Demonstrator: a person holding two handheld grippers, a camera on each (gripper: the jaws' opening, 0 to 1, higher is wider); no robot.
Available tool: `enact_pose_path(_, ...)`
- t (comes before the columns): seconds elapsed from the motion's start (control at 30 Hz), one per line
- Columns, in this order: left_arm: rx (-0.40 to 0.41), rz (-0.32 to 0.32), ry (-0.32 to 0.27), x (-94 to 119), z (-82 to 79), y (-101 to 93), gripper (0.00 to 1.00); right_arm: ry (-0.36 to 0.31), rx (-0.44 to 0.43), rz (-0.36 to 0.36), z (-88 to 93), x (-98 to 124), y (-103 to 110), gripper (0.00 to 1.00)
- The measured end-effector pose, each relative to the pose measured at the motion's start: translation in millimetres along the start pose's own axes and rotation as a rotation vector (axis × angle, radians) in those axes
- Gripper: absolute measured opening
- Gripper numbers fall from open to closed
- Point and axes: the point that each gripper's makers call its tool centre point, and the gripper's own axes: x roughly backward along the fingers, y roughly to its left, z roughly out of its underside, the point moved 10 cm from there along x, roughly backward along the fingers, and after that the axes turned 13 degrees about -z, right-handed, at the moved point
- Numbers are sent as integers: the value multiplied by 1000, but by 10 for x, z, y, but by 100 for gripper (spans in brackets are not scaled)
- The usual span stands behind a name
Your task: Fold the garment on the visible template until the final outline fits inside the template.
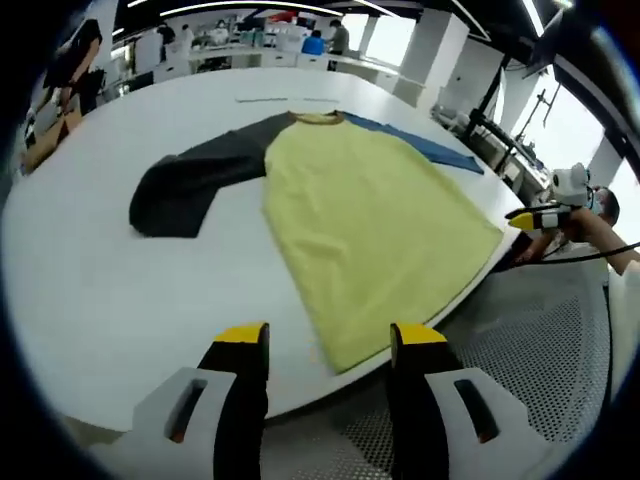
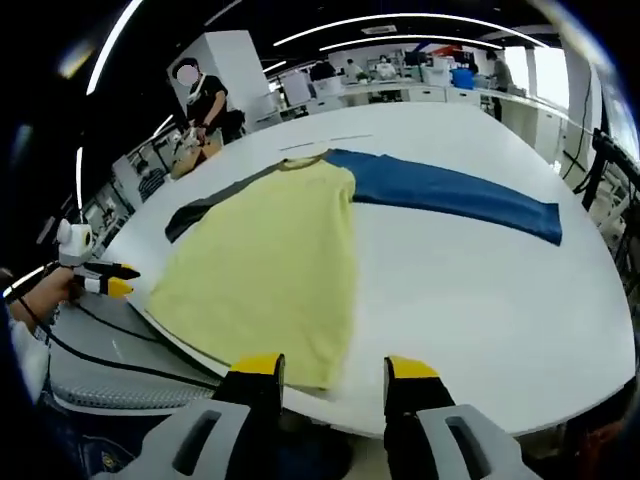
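A long-sleeved shirt lies spread flat on the white table (image 1: pixel 100 290). Its body is yellow (image 1: pixel 370 220), one sleeve is dark grey (image 1: pixel 190 180) and the other is blue (image 1: pixel 425 145). My left gripper (image 1: pixel 330 338) is open and empty, just short of the shirt's hem at the table edge. In the right gripper view the yellow body (image 2: pixel 270 260), blue sleeve (image 2: pixel 450 195) and grey sleeve (image 2: pixel 215 205) lie on the table (image 2: pixel 480 290). My right gripper (image 2: pixel 336 368) is open and empty near the hem corner. Each gripper also shows in the other's view, right (image 1: pixel 540 215) and left (image 2: pixel 100 278).
Thin faint lines (image 1: pixel 290 99) mark the table beyond the collar. Grey perforated flooring (image 1: pixel 520 330) lies below the table edge, with black cables (image 2: pixel 120 345) across it. A person (image 2: pixel 205 95) stands at benches behind the table, and more desks fill the background.
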Motion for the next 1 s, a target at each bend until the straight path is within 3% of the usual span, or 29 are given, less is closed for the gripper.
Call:
enact_pose_path(0.1, 10, -15, -36, 25, -29, 19, 53, -90, 11, 7, -121, 17, -42, 50)
enact_pose_path(0.23, 7, -23, -74, 50, -53, 26, 59, -152, 14, 22, -252, 65, -172, 55)
enact_pose_path(0.63, -14, -22, -158, 69, -143, -6, 80, -197, 32, 112, -478, 150, -529, 82)
enact_pose_path(0.83, -15, -13, -195, 70, -192, -24, 90, -245, -7, 158, -584, 180, -820, 85)
enact_pose_path(1.0, -9, -24, -205, 58, -216, -19, 94, -249, 15, 213, -652, 179, -1114, 82)
